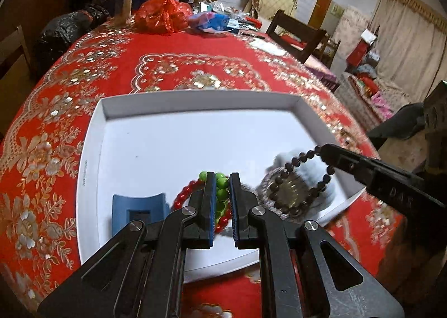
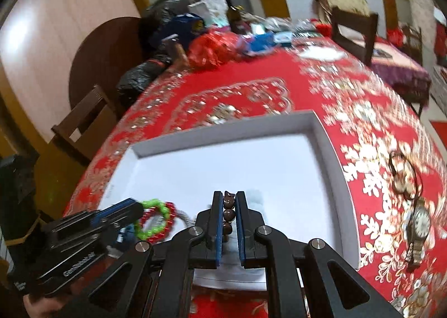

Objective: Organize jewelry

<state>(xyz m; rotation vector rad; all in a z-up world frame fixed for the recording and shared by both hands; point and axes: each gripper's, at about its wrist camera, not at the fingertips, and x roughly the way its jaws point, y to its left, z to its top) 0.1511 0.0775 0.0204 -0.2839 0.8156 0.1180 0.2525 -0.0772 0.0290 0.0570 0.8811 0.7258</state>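
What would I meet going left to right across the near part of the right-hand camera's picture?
The other tongs → green bead bracelet with a red bead bracelet → this camera's own tongs pinching dark brown beads → white tray's right wall → wristwatch on the red tablecloth.

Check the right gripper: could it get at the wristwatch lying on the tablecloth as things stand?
Probably not yet. The right gripper is shut on the brown bead bracelet over the white tray. The wristwatch lies uncovered on the tablecloth beyond the tray's right rim, so the path looks free once the beads are released.
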